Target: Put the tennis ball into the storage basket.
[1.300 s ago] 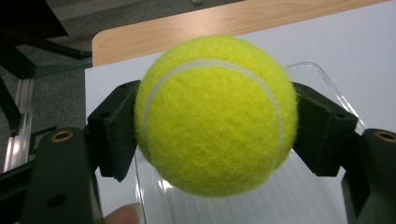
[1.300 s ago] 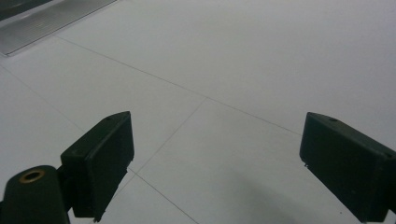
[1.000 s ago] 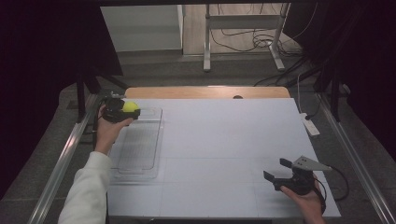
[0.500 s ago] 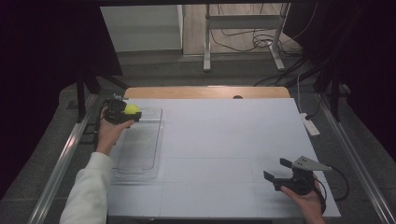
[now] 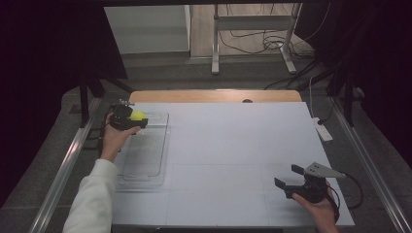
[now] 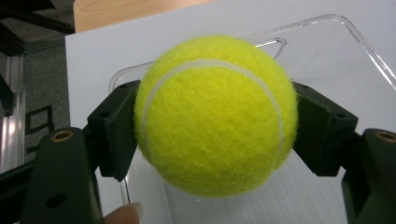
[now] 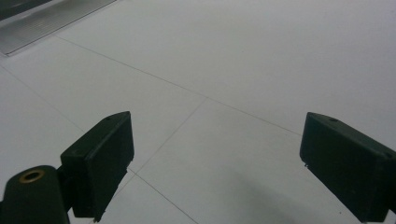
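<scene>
On the white table (image 5: 233, 145), the left gripper (image 6: 215, 126), barely shifted, clamps a tennis ball (image 6: 215, 114) above the clear tray (image 5: 145, 150), ready to release, while the right gripper (image 5: 291, 177) rests open.

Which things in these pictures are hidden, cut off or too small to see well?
- Tennis ball, left gripper view: its far side, and the tray floor right under it, are hidden by the ball itself.
- Clear tray, high view: near-left corner covered by the sleeve.
- White object at the table's right edge, high view: too small to identify.
</scene>
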{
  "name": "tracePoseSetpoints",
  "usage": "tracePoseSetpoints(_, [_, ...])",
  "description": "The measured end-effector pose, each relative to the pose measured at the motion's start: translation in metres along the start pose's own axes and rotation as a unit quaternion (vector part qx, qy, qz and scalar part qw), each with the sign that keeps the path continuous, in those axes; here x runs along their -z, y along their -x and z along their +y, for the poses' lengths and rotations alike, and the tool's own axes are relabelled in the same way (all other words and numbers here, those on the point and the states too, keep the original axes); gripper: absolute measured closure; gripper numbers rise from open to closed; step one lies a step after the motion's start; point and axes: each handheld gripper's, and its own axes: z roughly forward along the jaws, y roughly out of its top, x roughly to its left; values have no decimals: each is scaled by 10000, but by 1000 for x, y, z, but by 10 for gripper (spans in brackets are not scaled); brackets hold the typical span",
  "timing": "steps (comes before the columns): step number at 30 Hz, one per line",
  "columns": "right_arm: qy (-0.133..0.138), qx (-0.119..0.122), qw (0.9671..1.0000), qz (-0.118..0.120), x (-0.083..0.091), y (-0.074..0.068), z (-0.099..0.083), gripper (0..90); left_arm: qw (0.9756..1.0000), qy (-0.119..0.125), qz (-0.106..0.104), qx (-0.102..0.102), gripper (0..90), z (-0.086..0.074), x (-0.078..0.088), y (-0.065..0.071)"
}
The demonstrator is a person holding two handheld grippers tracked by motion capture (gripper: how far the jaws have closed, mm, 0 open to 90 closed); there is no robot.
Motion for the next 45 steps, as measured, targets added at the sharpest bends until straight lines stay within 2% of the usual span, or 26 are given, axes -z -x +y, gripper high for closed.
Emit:
tracePoseSetpoints(9, [-2, 1, 10000, -3, 0, 0, 0, 99, 9999, -170, 8, -30, 254, -2, -7, -1])
tracePoseSetpoints(27, [-30, -2, 10000, -9, -1, 0, 0, 99, 9995, -322, -25, -35, 255, -3, -14, 1])
tracePoseSetpoints(32, [-19, -11, 10000, 3, -1, 0, 0, 99, 9992, -389, -8, -130, 255, -3, -16, 4])
tracePoseSetpoints(45, [-19, -7, 10000, 5, -1, 0, 0, 99, 9976, -664, -1, -203, 254, -5, -25, 8])
